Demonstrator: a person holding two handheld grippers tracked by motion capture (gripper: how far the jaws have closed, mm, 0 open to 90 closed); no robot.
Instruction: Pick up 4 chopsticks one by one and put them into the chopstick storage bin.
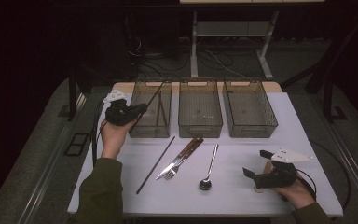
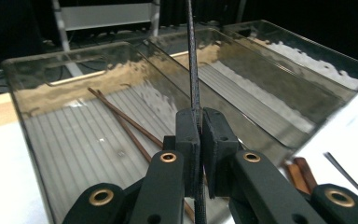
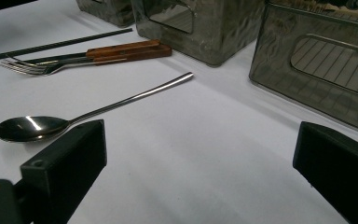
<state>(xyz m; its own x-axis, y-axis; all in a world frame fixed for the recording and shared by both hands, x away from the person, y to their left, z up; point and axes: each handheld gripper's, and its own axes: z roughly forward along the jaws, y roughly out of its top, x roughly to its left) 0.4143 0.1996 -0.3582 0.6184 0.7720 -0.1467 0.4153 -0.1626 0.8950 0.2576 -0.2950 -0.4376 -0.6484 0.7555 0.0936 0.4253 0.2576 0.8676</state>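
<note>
A: Over the left bin (image 1: 151, 108), the left gripper (image 1: 140, 110) has its jaws pinched on a black chopstick (image 2: 194, 70), which stands up and away over that bin. How much sorting looks done?

B: Little, I'd judge. Two brown chopsticks (image 2: 121, 119) already lie in the left bin; the middle bin (image 1: 200, 108) and the right bin (image 1: 249, 109) look bare inside.

A: And what is left on the table?

B: The second black chopstick (image 1: 156, 164), then the wooden-handled fork and knife (image 1: 181, 159) lying together, then the spoon (image 1: 209, 169). The right gripper (image 1: 257, 169) rests near the table's right edge, jaws spread wide, nothing between them, the spoon just ahead of it.

A: The surface?

B: A white tabletop (image 1: 242, 191) with a pale wooden strip behind the bins. Beyond it, a dim room: grey floor, loose cables, a white desk frame (image 1: 228, 32).
</note>
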